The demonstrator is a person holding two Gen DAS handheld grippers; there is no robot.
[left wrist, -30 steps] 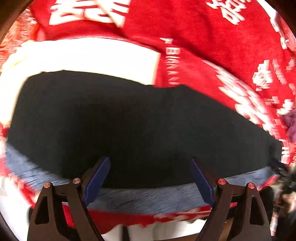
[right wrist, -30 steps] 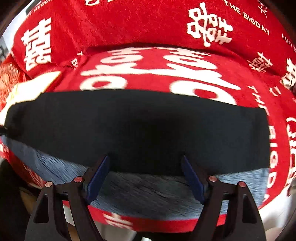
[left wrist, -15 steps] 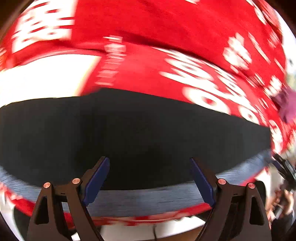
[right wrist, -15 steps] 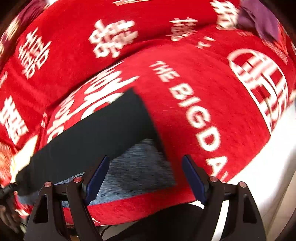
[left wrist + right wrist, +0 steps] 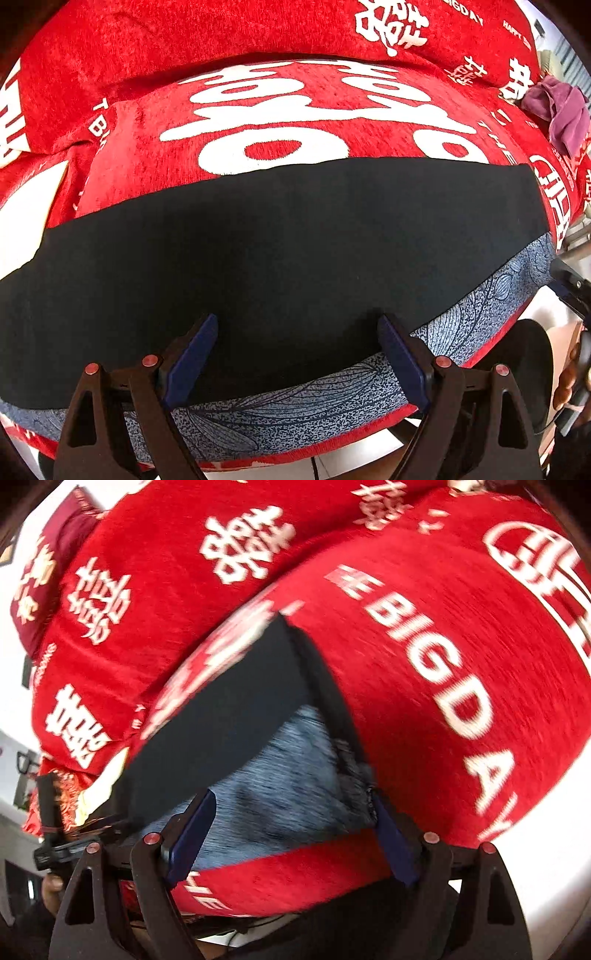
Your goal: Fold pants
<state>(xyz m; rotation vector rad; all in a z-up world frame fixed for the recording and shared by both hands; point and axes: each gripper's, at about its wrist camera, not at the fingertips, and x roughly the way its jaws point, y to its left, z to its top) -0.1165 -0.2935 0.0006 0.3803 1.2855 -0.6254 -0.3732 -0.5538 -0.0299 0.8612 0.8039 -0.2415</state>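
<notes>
The pants (image 5: 288, 243) lie flat along the front edge of a red cushion, dark fabric on top with a blue-grey leaf-patterned layer (image 5: 461, 325) showing along the near edge. My left gripper (image 5: 297, 350) is open and empty just above the near edge at mid-length. My right gripper (image 5: 291, 830) is open and empty at the pants' right end (image 5: 280, 768), its right finger pad (image 5: 391, 849) close to the frayed corner. That view is blurred.
The red sofa cover with white lettering (image 5: 295, 110) spreads under and behind the pants. A purple cloth (image 5: 557, 107) lies at the far right of the cushion. The other gripper and hand (image 5: 55, 834) show at the left of the right wrist view. Floor lies below the cushion edge.
Both grippers have swung to the right along the pants. The right one went from facing the middle to the right end. Both stayed open.
</notes>
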